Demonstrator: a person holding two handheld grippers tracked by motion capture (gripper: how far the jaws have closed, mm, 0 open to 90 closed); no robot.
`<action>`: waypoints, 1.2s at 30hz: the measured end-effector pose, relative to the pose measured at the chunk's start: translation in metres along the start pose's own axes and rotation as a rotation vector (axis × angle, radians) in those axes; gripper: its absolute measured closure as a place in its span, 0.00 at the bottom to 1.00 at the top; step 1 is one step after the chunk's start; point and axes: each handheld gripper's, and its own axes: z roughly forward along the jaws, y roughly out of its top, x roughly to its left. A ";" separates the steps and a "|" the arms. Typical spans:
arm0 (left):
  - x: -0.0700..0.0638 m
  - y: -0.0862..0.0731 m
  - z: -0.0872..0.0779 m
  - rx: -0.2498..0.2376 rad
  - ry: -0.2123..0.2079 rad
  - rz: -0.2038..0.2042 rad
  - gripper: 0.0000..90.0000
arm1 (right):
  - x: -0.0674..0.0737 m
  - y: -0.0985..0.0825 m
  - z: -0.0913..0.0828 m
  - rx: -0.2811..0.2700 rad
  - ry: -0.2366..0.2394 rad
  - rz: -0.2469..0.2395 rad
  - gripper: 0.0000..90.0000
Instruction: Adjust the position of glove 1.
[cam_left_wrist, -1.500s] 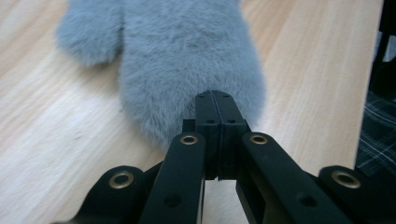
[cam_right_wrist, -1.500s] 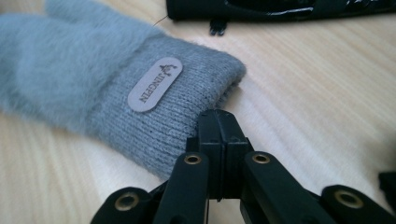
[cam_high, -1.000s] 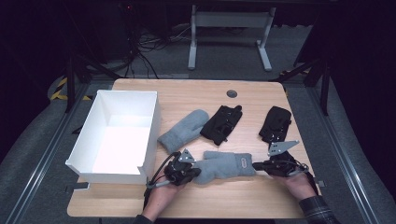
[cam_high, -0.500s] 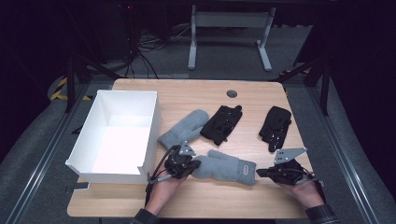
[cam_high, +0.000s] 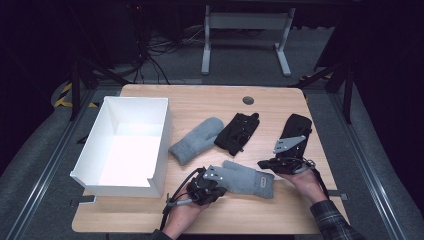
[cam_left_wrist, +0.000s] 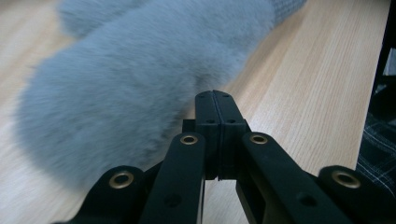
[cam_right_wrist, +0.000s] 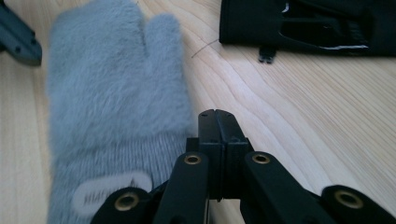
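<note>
Well, both my tongs were squeezed tight, and neither one held a thing. My left tongs (cam_high: 215, 181) sat low on the table (cam_high: 200, 102), right at the fingertip end of the near grey mitten (cam_high: 245, 178). In the left gripper view the shut jaws sat at the edge of the soft fur, and I could not tell if they touched it. My right tongs (cam_high: 265, 164) were at the other end of that mitten, by the cuff. In the right gripper view the shut tips sat next to the knit cuff and its little white label (cam_right_wrist: 109, 191), over bare wood.

The near grey mitten lay flat on the wood between my two hands, close to my edge of the table. The other grey mitten (cam_high: 197, 140) lay a bit farther back, near the white box (cam_high: 162, 145). A black glove (cam_high: 237, 132) lay beside it, and another black glove (cam_high: 295, 127) lay just behind my right tongs.

What could go wrong? I thought shut tongs could only push the mitten, not pick it up. The fur looked slippery, so the mitten could slide or bunch up. My right tongs were close to the black glove and could bump it or catch its strap.
</note>
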 end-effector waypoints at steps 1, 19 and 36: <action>0.000 0.001 0.003 0.005 -0.001 0.001 1.00 | 0.000 0.003 0.006 0.007 0.010 -0.006 1.00; 0.012 0.005 0.006 0.010 0.010 -0.019 1.00 | 0.025 -0.003 0.016 0.081 0.140 -0.062 1.00; 0.018 0.020 0.012 -0.018 0.017 -0.024 1.00 | 0.066 -0.001 0.025 0.107 0.285 -0.159 1.00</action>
